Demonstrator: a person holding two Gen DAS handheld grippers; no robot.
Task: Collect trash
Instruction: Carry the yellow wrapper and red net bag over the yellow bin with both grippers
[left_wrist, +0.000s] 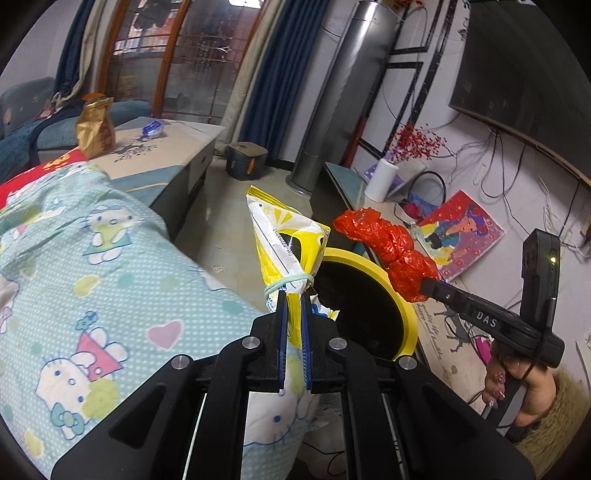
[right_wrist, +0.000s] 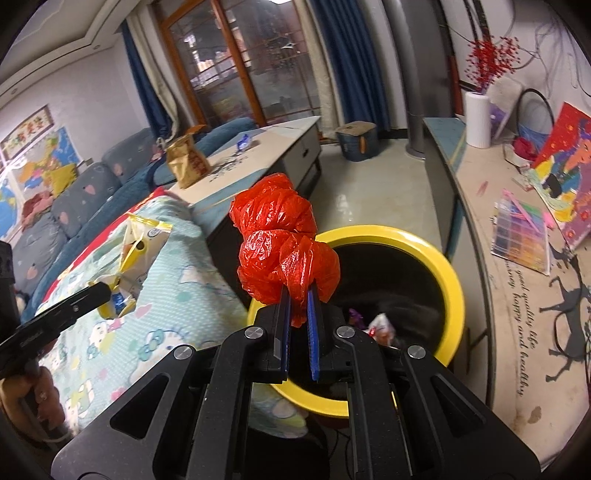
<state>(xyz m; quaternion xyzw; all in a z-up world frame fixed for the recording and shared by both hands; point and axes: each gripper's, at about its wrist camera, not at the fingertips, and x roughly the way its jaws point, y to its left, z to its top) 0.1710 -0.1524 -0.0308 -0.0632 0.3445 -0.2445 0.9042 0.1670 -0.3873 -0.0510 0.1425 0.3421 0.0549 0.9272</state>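
Observation:
My left gripper (left_wrist: 293, 295) is shut on a yellow and white snack bag (left_wrist: 284, 236) tied with a pale green band, and holds it upright beside the yellow-rimmed trash bin (left_wrist: 408, 314). My right gripper (right_wrist: 298, 293) is shut on a crumpled red plastic bag (right_wrist: 284, 236), held above the near left rim of the bin (right_wrist: 452, 280). Some wrappers (right_wrist: 380, 326) lie inside the bin. In the left wrist view the red bag (left_wrist: 388, 251) hangs over the bin's far rim. In the right wrist view the snack bag (right_wrist: 138, 251) is at the left.
A quilt with cartoon cats (left_wrist: 92, 288) lies left of the bin. Behind it a low table (left_wrist: 166, 155) carries a gold bag (left_wrist: 94, 127) and a blue wrapper (left_wrist: 153, 129). A long counter (right_wrist: 517, 288) with books and a white vase (right_wrist: 476, 120) runs along the right.

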